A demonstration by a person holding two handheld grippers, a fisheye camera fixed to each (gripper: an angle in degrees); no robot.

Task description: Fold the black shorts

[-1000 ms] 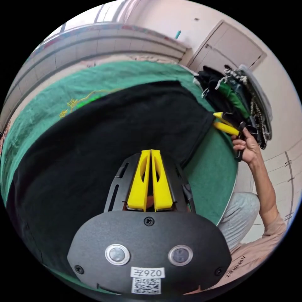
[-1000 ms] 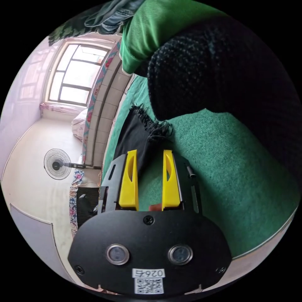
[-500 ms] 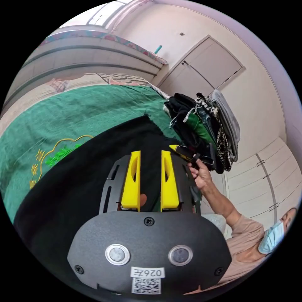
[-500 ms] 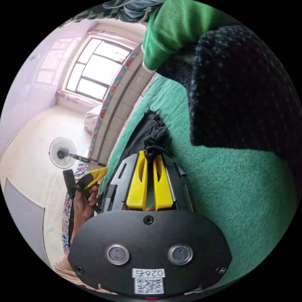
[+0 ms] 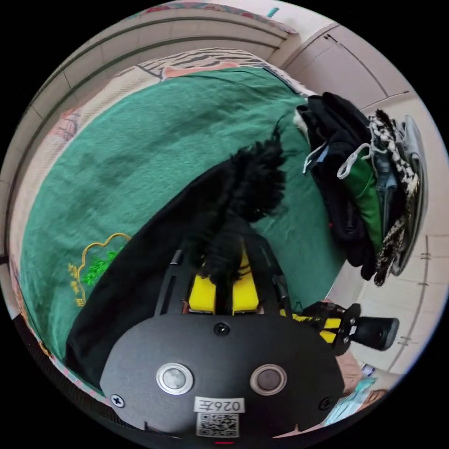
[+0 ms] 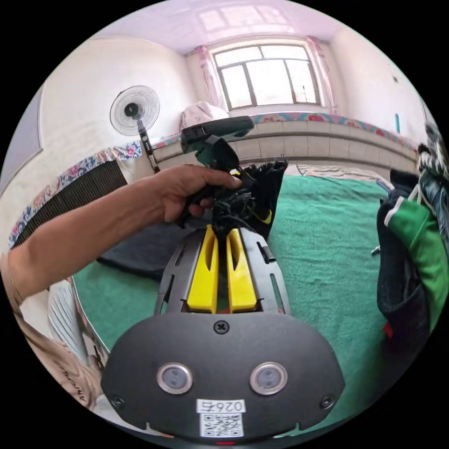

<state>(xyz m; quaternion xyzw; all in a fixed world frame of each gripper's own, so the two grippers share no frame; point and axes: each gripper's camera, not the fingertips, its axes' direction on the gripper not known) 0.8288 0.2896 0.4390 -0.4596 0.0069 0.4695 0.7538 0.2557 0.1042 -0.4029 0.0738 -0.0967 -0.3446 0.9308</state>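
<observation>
While both grippers pinch the shorts' [image 5: 154,262] frayed hem, I judge them limp, light; left gripper [image 5: 223,280] clamped on fringe | right gripper [image 6: 221,243] likewise; grip hem corners

Shorts [image 5: 154,243] on blanket [image 5: 140,140], beside clothes pile [image 5: 365,187]

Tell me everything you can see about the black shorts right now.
The black shorts are dark woven cloth with a frayed, fringed hem. Most of the cloth lies spread on the green blanket; the fringed edge is lifted and bunched. The left tongs are shut on that edge, and the right tongs are shut on the fringe beside them. A clothes pile sits apart.
</observation>
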